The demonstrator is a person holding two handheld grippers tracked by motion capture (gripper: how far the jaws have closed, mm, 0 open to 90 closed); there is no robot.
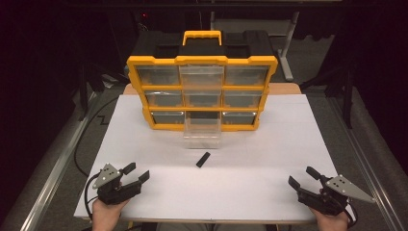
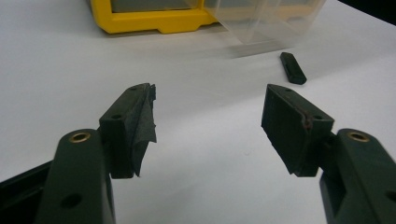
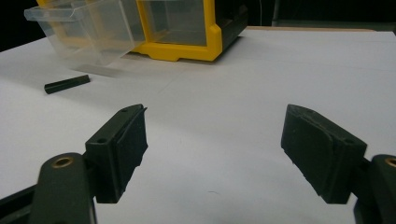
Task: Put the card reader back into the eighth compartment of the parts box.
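Observation:
A yellow and black organizer [image 1: 202, 91] with clear drawers stands upright at the back of the white table [image 1: 269, 159]. Its bottom middle drawer [image 1: 202, 131] is pulled out and tips forward onto the table. A small black bar [image 1: 203, 159] lies just in front of that drawer. My left gripper [image 1: 136, 172] rests near the front left edge, open and holding nothing. My right gripper [image 1: 303, 176] rests near the front right edge, open and holding nothing. The left gripper view has the bar [image 2: 293, 67] and drawer [image 2: 261, 21] ahead to the right; the right gripper view has the bar [image 3: 67, 84] and drawer [image 3: 88, 28] ahead to the left.
A second clear drawer [image 1: 201, 75] in the top row's middle sticks out slightly. The organizer's yellow handle [image 1: 202, 36] points away from me. Dark floor and metal rails [image 1: 53, 168] flank the table. Bare white surface lies between both grippers.

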